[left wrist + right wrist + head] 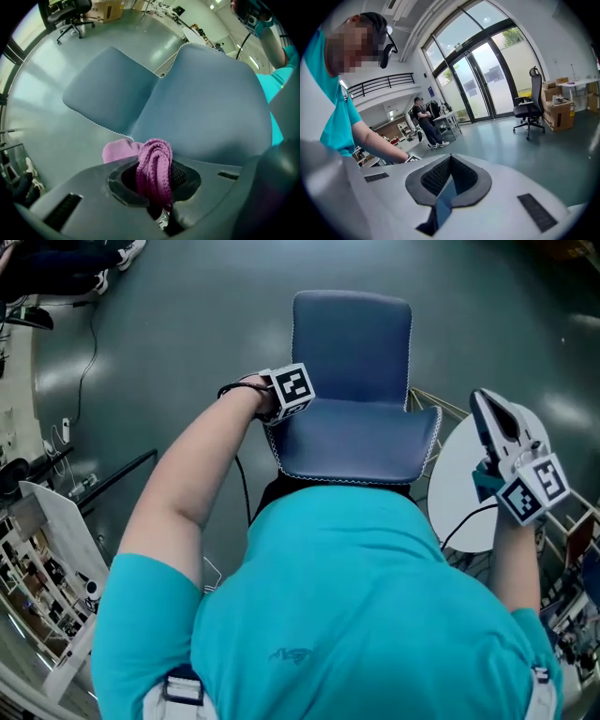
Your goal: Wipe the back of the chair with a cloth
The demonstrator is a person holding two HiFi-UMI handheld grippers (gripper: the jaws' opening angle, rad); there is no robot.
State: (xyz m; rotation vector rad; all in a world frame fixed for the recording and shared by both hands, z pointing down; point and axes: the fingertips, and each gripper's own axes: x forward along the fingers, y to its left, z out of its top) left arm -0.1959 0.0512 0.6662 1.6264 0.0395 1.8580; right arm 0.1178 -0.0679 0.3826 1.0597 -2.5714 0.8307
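A blue padded chair stands in front of me, its seat (352, 338) farther off and its back (361, 442) nearer. At the back's left edge my left gripper (277, 413) is shut on a pink knitted cloth (152, 168). In the left gripper view the cloth bunches between the jaws, right against the lower left of the chair back (211, 103), with the seat (112, 89) beyond. My right gripper (489, 418) is held up to the right of the chair, away from it. In the right gripper view its jaws (450, 161) are shut with nothing in them.
A white round table (464, 488) stands right of the chair, with a wire rack (572, 521) behind it. A cable (84, 362) trails on the grey floor at the left. A black office chair (528, 105), cardboard boxes (558, 112) and a standing person (423, 119) are farther off.
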